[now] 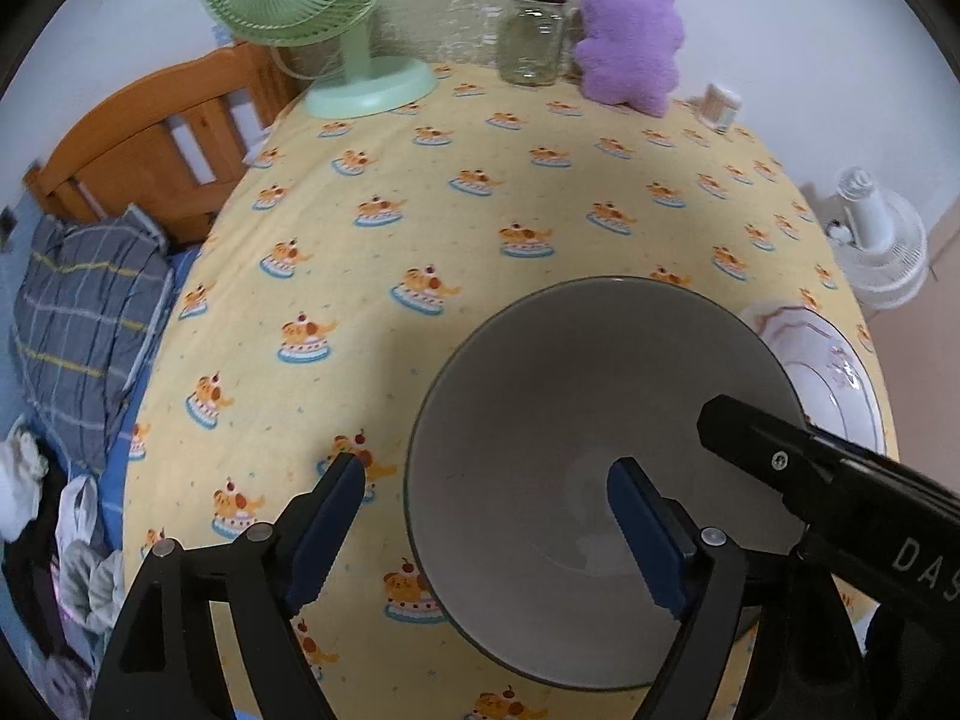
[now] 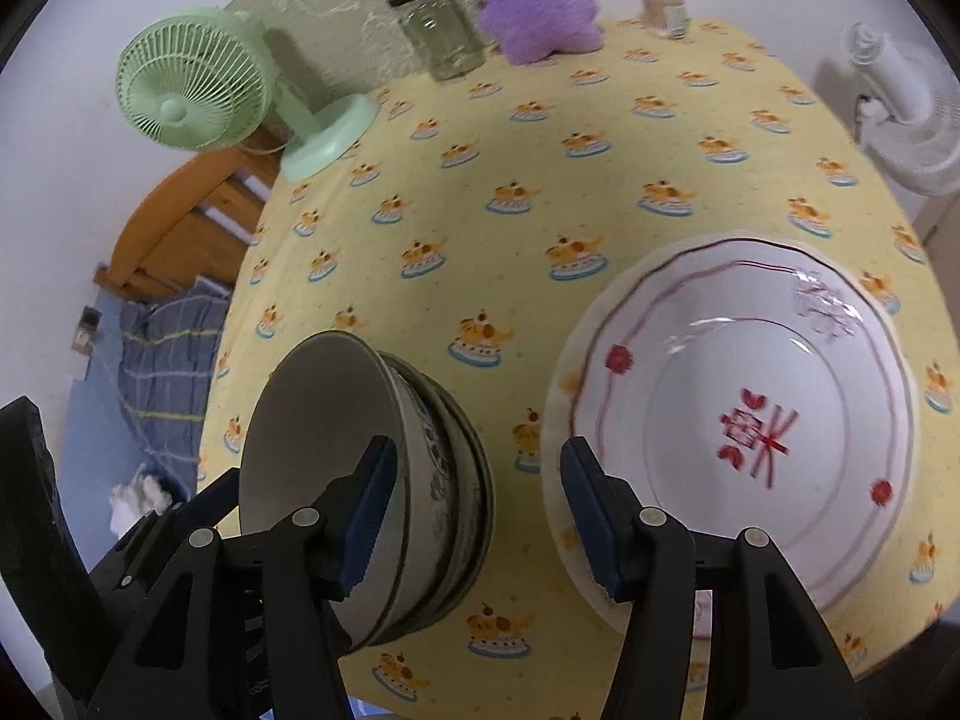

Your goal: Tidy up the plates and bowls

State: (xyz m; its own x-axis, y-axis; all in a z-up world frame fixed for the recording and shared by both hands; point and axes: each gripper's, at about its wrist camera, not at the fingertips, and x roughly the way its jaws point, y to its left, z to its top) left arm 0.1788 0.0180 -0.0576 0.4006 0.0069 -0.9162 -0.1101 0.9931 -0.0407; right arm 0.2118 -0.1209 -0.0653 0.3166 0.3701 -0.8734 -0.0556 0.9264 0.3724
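A stack of grey-white bowls (image 1: 576,420) stands on the yellow tablecloth (image 1: 480,210); in the right wrist view the stack (image 2: 372,468) shows patterned outsides. My left gripper (image 1: 486,531) is open, its jaws straddling the top bowl's near-left rim, one finger inside and one outside. To the right lies a white plate with red markings (image 2: 750,414), also at the edge of the left wrist view (image 1: 834,372). My right gripper (image 2: 480,510) is open, between the bowl stack and the plate, holding nothing. The right gripper's black body (image 1: 840,492) reaches over the bowl's right side.
At the table's back stand a green fan (image 1: 312,6), a glass jar (image 1: 534,36), a purple plush toy (image 1: 630,36) and a small container (image 1: 720,105). A bed with a wooden headboard (image 1: 150,138) is on the left. A white fan (image 1: 882,240) stands right.
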